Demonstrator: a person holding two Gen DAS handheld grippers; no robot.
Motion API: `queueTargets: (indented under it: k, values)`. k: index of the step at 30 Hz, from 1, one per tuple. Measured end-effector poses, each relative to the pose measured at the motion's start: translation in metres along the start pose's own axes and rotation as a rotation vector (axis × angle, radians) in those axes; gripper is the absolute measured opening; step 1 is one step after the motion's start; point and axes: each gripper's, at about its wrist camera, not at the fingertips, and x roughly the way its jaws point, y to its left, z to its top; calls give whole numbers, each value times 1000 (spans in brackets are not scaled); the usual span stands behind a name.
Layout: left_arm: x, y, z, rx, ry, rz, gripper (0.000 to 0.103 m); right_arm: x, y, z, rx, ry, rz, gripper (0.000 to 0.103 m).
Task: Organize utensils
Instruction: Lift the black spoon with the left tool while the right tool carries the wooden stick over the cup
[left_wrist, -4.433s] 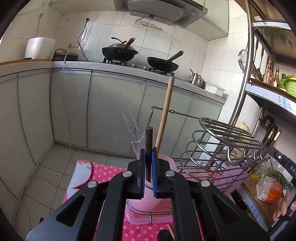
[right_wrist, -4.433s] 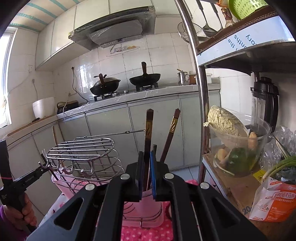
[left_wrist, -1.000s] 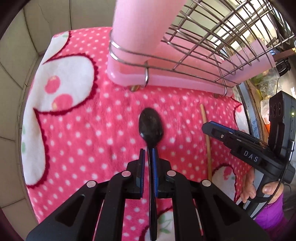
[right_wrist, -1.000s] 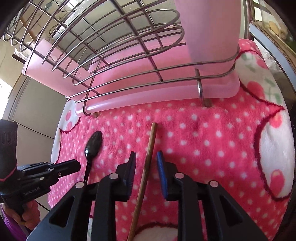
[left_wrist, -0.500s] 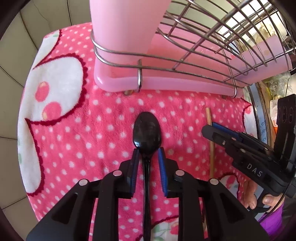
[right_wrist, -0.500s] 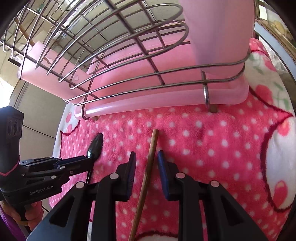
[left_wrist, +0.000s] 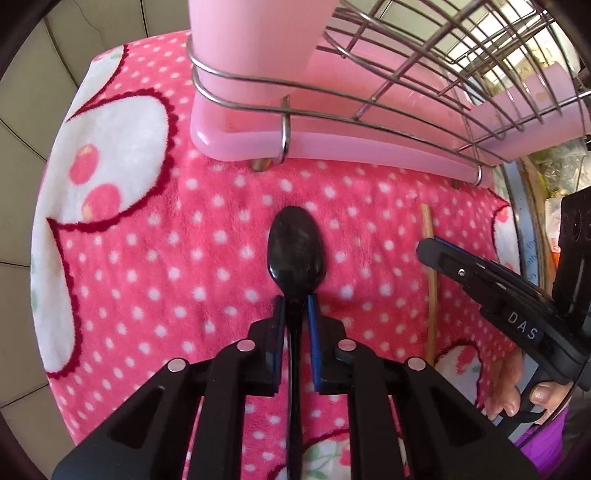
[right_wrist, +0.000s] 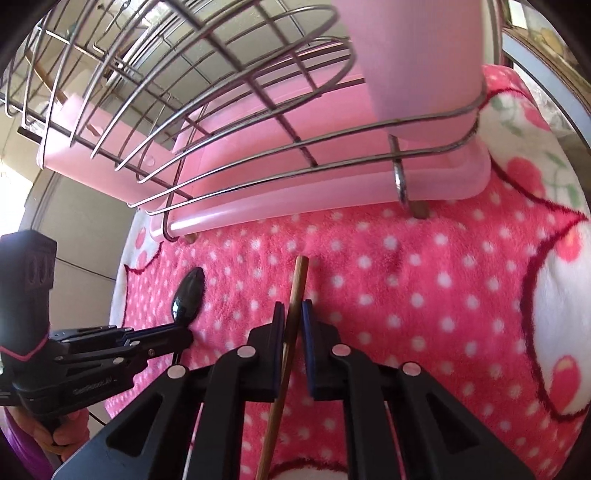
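Spoon (left_wrist: 295, 247) between left fingers (left_wrist: 279, 325), chopstick (right_wrist: 295, 295) between right

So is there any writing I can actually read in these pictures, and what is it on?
"DAS": white letters on the side of the right gripper, seen from the left wrist camera.
Pale lettering on the side of the left gripper, in the right wrist view: too small and blurred to read surely.
Blue strip at the right edge: print unreadable.

pink utensil cup (left_wrist: 255, 48) cut off at the top edge, black spoon (left_wrist: 296, 254) handle hidden between the jaws, wooden chopstick (right_wrist: 295, 291) running off the bottom edge
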Motion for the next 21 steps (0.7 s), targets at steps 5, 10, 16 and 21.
queueTargets:
  k: [5, 10, 16, 21]
  values:
    - [-19, -4, -17, 30, -83, -58, 9, -26, 5, -7, -14, -58, 17, 8]
    - [-56, -7, -39, 47, -229, -117, 9, -55, 15, -18, -39, -122, 26, 7]
    - [-97, -7, -60, 42, -394, -147, 9, -94, 33, -33, -96, -238, 8, 7]
    - [-136, -6, -71, 23, -520, -160, 6, -131, 53, -39, -135, -350, 1, 6]
